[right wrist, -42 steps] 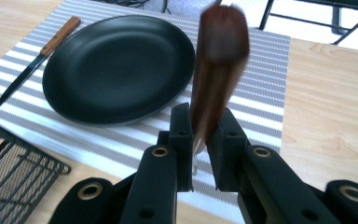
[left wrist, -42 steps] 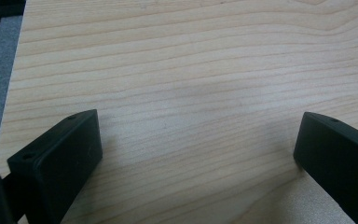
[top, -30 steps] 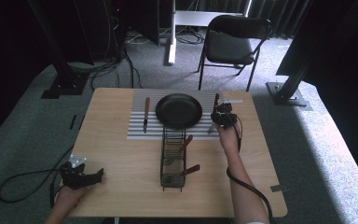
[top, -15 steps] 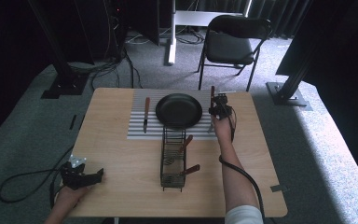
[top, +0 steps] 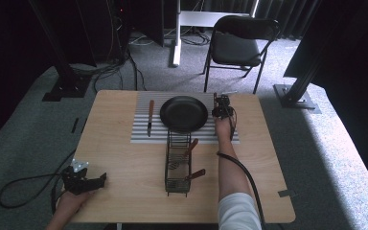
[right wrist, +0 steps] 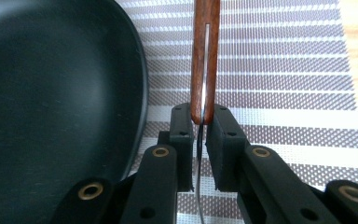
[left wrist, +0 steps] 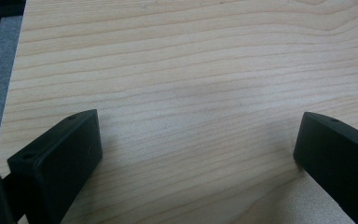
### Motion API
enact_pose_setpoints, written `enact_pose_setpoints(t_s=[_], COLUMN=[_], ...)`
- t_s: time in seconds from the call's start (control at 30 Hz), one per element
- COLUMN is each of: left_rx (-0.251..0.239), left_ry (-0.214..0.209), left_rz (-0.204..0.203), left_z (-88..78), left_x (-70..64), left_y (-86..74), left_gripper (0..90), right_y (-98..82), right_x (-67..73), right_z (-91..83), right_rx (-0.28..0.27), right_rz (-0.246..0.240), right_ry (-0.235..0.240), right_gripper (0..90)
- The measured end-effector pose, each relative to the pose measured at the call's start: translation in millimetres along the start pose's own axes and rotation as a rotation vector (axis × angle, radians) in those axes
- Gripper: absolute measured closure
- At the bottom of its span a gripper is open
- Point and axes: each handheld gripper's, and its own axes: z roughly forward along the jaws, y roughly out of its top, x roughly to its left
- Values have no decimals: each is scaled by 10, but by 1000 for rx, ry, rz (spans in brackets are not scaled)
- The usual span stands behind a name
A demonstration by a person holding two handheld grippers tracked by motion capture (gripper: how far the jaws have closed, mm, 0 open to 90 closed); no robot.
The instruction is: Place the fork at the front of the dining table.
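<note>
A wire rack (top: 178,165) at mid-counter holds two wooden-handled utensils (top: 191,145), while the black pan (top: 184,113) on the striped mat (top: 141,135) sits empty. My right tool (right wrist: 200,135) pinches a wooden-handled utensil (right wrist: 204,56) just beside the pan's rim. My left tool (left wrist: 191,154) rests spread wide on the bare counter (left wrist: 191,60). A knife (top: 150,116) lies left of the pan.

Pan (top: 184,114) on striped mat (top: 141,134), knife (top: 150,117) left of it; wire rack (top: 178,165) just before mat
</note>
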Motion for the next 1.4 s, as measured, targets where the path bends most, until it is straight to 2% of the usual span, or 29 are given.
enact_pose_setpoints(t_s=[0.17,0.27,0.3,0.43,0.6,0.7,0.73,0.77,0.93,1.03,1.27,1.33,1.4], left_rx=[0,0,0,0,0,0,0,0,1,0,1,1,0], left_ry=[0,0,0,0,0,0,0,0,0,0,0,0,0], left_rz=[0,0,0,0,0,0,0,0,0,0,0,0,0], left_z=[0,0,0,0,0,0,0,0,0,0,-1,0,0], left_x=[0,1,0,0,1,0,0,0,0,0,1,1,0], left_y=[0,0,0,0,1,0,0,1,1,1,1,1,1], left_gripper=[8,8,8,7,8,8,8,8,8,8,8,8,8], right_y=[-41,-46,-37,-24,-85,-159,-159,-215,-327,-356,-399,-435,-456], right_x=[27,53,69,92,81,67,67,66,56,71,74,72,44], right_z=[149,159,157,94,-161,-304,-304,-392,-537,-559,-451,-351,-314], right_rx=[35,18,24,7,-34,-51,-51,-60,-69,-57,-24,7,7], right_rz=[-6,-13,-28,-46,-56,-69,-69,-76,-96,-118,-131,-143,-132], right_ry=[-17,-34,-31,-39,6,49,49,63,82,57,47,30,19], right_gripper=[805,802,734,665,617,594,594,595,706,716,720,784,826])
